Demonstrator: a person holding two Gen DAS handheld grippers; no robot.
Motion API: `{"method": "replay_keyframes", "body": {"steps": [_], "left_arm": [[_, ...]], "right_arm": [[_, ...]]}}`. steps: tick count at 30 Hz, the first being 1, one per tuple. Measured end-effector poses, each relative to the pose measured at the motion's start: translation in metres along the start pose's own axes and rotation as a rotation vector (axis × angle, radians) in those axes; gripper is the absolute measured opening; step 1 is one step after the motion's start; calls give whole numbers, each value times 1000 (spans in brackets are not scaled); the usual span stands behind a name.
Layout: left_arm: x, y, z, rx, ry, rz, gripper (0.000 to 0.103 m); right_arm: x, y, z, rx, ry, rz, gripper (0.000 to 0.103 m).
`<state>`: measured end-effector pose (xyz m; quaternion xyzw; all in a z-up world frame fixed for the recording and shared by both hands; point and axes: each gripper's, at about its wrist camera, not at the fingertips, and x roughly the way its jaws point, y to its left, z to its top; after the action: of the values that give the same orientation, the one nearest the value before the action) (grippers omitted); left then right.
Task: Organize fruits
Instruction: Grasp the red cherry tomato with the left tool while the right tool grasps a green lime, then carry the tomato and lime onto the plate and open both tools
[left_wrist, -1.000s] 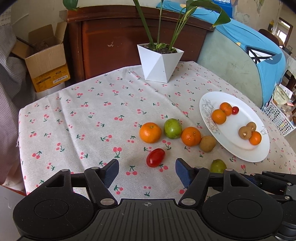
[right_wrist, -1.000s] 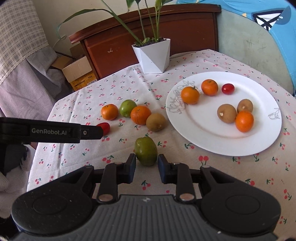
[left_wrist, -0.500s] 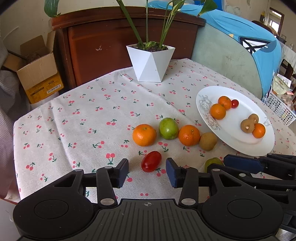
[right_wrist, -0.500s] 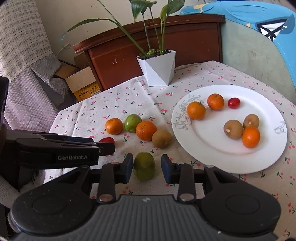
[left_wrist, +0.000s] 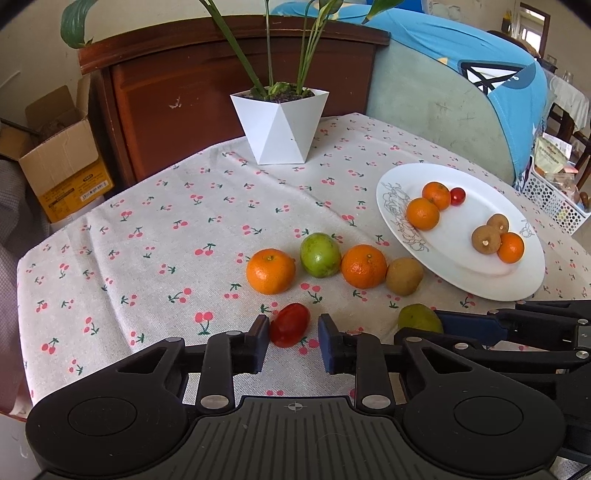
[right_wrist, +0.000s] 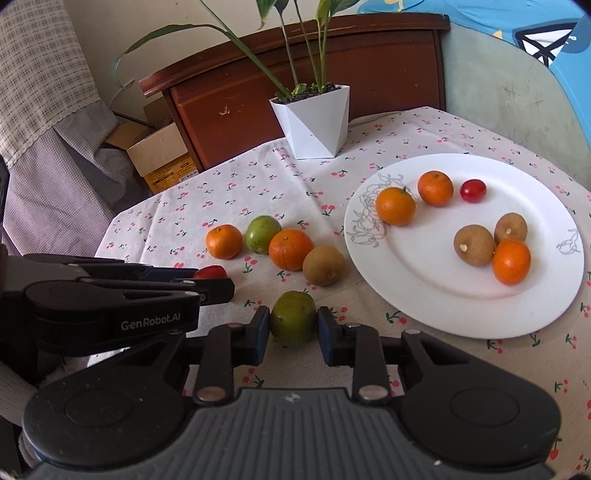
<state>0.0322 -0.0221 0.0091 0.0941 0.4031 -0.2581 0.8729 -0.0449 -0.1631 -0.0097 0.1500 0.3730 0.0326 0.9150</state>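
My left gripper (left_wrist: 291, 341) is open around a red tomato (left_wrist: 289, 325) on the cherry-print cloth; its left pad touches the tomato, the right pad stands off. My right gripper (right_wrist: 291, 328) has its pads against both sides of a green fruit (right_wrist: 293, 317) resting on the cloth. A row of two oranges (left_wrist: 270, 270) (left_wrist: 364, 266), a green fruit (left_wrist: 320, 254) and a kiwi (left_wrist: 404, 276) lies beyond. The white plate (left_wrist: 461, 273) holds three oranges, two kiwis and a small tomato.
A white faceted plant pot (left_wrist: 279, 123) stands at the back of the table. A wooden cabinet (left_wrist: 177, 92) and a cardboard box (left_wrist: 59, 155) are behind the table at left. A blue-covered chair (left_wrist: 461, 85) is at right. The table's left edge is near.
Both grippers moved forward and down. The left jaws narrowed around the red tomato. The right jaws closed in on the green fruit.
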Motion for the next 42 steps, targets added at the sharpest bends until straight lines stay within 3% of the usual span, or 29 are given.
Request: {"method": "replay_keyframes", "body": {"steps": [3,17,29,42], "left_arm": [[0,-1,0,6,-4,3,20],[-11,-1,10,-43,-44,8,18],[-20,-32,42,-77,-118,-85,18],[7,-77,54,-85,-88,-141,18]], "right_arm": [[0,0,0,10,1,1,28],[-10,-10,12,69,-44,4,27],[-38,-45,36,165,-189,-46,27],[-47,-91,40,282,-240,-93,27]]}}
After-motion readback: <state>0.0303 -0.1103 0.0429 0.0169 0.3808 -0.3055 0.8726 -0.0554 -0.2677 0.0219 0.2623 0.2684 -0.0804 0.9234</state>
